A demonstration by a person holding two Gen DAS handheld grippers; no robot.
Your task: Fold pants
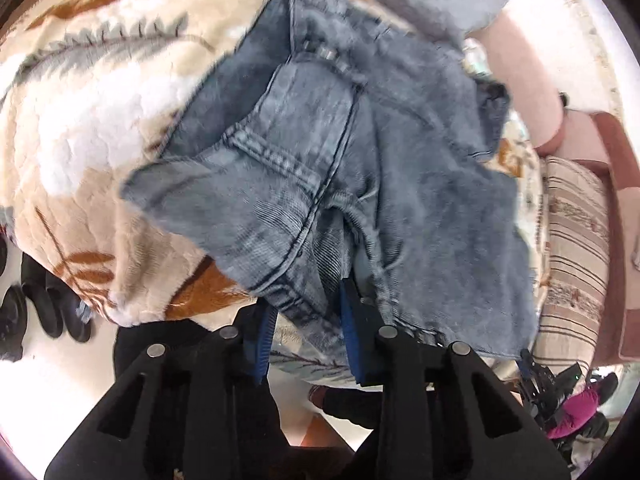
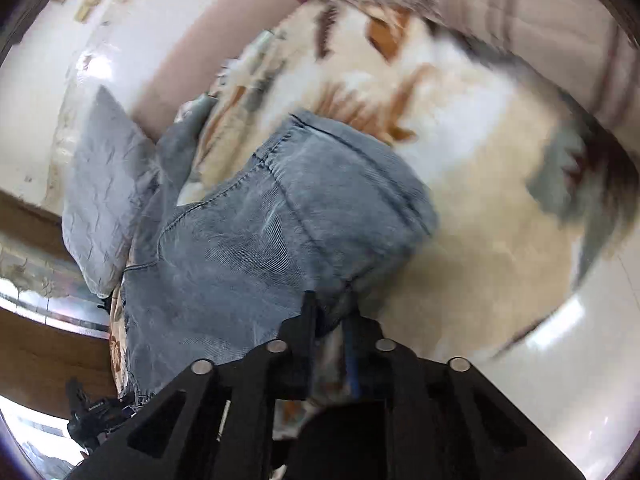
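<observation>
Left wrist view: both grippers' jaws clamp the jeans (image 1: 320, 152) edge—left gripper (image 1: 308, 320), right gripper (image 2: 332, 320), seemingly—lifting denim off the blanket (image 1: 80, 128) to fold.

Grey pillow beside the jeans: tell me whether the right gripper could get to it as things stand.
Probably not right away. The right gripper is shut on the jeans, so its jaws are occupied. The grey pillow lies beyond the denim, with nothing else in between.
</observation>
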